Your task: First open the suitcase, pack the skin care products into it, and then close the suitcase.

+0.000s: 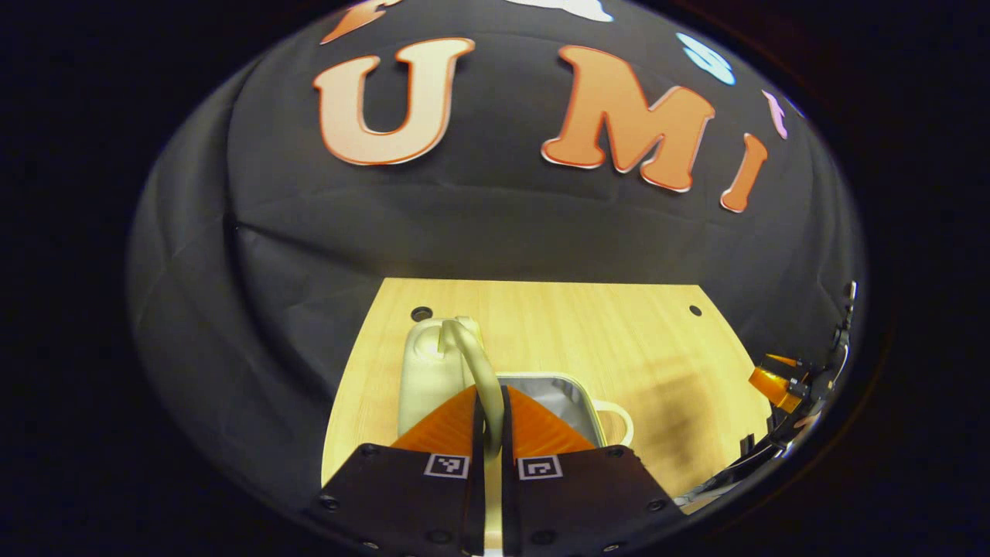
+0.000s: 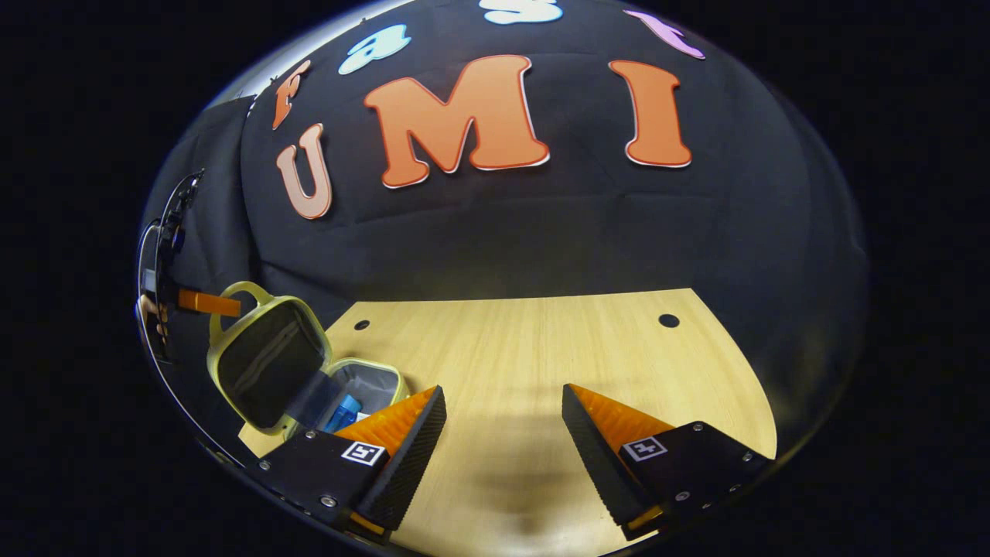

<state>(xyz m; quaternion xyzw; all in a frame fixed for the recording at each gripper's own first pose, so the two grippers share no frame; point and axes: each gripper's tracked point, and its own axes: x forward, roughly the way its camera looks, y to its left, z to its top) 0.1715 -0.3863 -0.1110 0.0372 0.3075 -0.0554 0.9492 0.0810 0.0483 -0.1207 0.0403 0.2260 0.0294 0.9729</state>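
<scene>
The small pale-yellow suitcase [image 2: 263, 360] lies open at the table's left edge in the right gripper view, lid raised and tilted back. Its grey-lined base [image 2: 371, 383] holds a blue skin care item [image 2: 343, 414]. My left gripper [image 1: 491, 394] is shut on the lid's curved handle [image 1: 472, 348], holding the lid [image 1: 429, 371] upright beside the grey base [image 1: 557, 391]. An orange finger of it [image 2: 205, 303] shows at that handle in the right gripper view. My right gripper [image 2: 504, 389] hangs open over bare table to the right of the case, nothing between its fingers.
The light wooden table [image 2: 541, 348] has small round holes near its back corners [image 2: 669, 320]. The base's own handle [image 1: 619, 422] sticks out to the right. The right gripper [image 1: 781, 383] appears at the far right of the left gripper view. Black cloth walls surround the table.
</scene>
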